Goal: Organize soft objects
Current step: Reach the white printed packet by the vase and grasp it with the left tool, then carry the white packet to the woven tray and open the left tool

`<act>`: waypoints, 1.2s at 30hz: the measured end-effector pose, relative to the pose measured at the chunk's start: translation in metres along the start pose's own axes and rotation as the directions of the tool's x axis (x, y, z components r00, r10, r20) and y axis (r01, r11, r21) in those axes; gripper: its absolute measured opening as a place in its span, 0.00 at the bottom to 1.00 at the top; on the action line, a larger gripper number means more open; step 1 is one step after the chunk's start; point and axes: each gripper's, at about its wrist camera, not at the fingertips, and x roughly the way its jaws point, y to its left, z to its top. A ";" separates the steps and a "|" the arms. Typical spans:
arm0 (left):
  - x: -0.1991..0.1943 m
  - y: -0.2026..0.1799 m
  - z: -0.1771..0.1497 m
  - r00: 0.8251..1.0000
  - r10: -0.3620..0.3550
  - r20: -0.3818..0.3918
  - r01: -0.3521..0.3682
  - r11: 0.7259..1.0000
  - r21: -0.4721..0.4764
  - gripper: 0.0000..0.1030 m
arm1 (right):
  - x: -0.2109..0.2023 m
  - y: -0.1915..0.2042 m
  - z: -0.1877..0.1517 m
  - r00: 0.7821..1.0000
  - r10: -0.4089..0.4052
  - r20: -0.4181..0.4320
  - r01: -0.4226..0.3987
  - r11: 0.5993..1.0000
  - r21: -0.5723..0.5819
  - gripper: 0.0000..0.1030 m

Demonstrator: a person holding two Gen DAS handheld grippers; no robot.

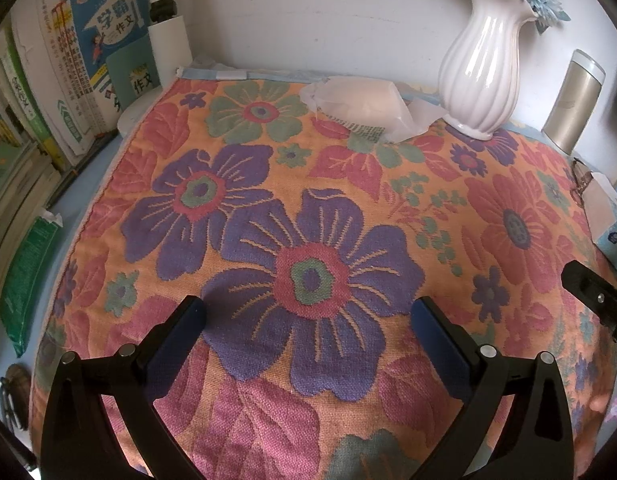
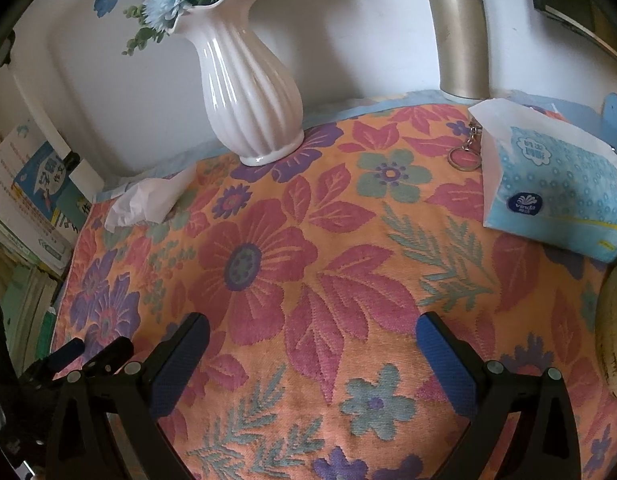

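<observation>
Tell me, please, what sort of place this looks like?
Probably a home study desk or bedside table: schoolbooks stacked along one side, a flower vase, and a tissue pack on a floral cloth.

We see the middle of the flowered cloth (image 2: 308,248) free; at its far edge stand the vase (image 2: 248,80), the flask (image 2: 460,36) and the tissue pack (image 2: 556,196).

My desk at home, floral cloth (image 1: 308,200) spread over it, schoolbooks (image 1: 88,60) stacked beside, vase (image 2: 248,92) of flowers, tissue pack (image 2: 556,196)
</observation>
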 end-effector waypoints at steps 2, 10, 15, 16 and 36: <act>-0.002 -0.001 0.004 0.999 -0.046 -0.015 0.046 0.999 0.012 0.99 | 0.000 -0.001 0.000 1.000 0.001 0.002 -0.001 1.000 0.004 1.00; -0.029 -0.002 0.036 0.990 -0.135 0.029 0.135 0.991 0.008 0.99 | -0.001 -0.002 0.000 1.000 -0.017 0.004 0.017 1.000 0.013 1.00; -0.025 -0.008 0.080 0.991 -0.095 0.090 0.094 0.995 0.021 0.99 | 0.000 0.005 -0.002 0.997 -0.072 -0.003 0.072 0.997 -0.017 1.00; -0.017 -0.010 0.087 0.993 -0.077 0.094 0.075 0.997 0.027 0.99 | -0.002 0.006 -0.002 0.997 -0.079 0.002 0.079 0.997 -0.018 1.00; 0.061 0.004 0.112 0.964 -0.235 0.122 0.244 0.967 -0.071 0.42 | 0.004 0.013 -0.003 0.995 -0.095 -0.014 0.094 0.993 -0.065 1.00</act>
